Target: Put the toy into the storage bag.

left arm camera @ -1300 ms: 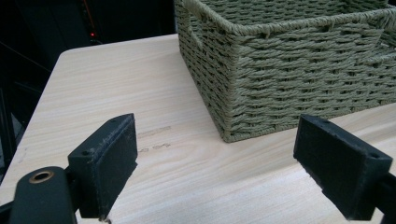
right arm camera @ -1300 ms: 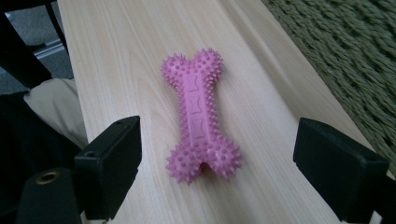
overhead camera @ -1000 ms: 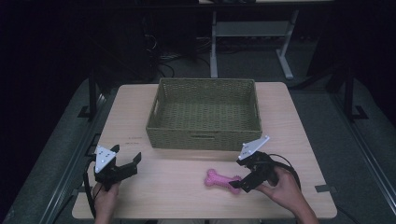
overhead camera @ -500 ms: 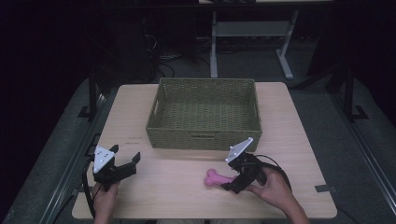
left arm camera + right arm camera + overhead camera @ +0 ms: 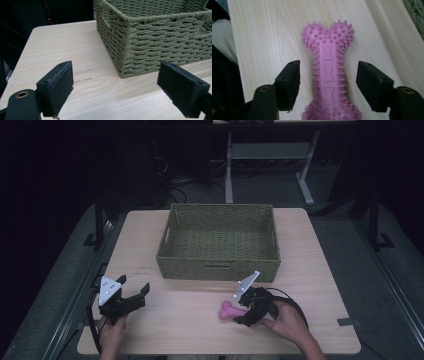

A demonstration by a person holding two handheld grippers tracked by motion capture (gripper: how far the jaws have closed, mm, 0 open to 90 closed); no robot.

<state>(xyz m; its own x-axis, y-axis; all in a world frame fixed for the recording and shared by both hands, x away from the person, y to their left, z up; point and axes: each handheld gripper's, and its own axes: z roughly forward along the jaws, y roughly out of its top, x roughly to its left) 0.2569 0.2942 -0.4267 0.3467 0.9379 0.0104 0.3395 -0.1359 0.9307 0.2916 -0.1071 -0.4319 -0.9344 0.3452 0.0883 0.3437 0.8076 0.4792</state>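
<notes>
**Pink Bone Between Narrowing Jaws**

At the near right of the wooden table (image 5: pixel 320 265), the right gripper (image 5: pixel 243 311) sits low in the person's right hand (image 5: pixel 289 321) and points left along the tabletop. A pink spiked toy bone (image 5: pixel 228 310) lies flat on the wood between its jaws, which have just been closing. In the right gripper view the bone's shaft (image 5: pixel 328 70) runs straight up the middle, with a clear strip of bare table on either side between it and each black pad (image 5: pixel 289 82), so the pads do not press on it yet. The knobbed far end of the bone reaches past the jaw tips, and the near end passes out of the frame at the bottom.

Well apart, at the near left of the table, the left gripper (image 5: pixel 134 293) is held in the left hand (image 5: pixel 113 334), its grey plate on top and its jaws spread wide with nothing between them. In the left gripper view they frame bare wood and the near left corner of the basket (image 5: pixel 130 50).

Farther back, in the middle of the table, the green woven basket (image 5: pixel 218 270) stands upright, just beyond the bone and apart from it.
</notes>
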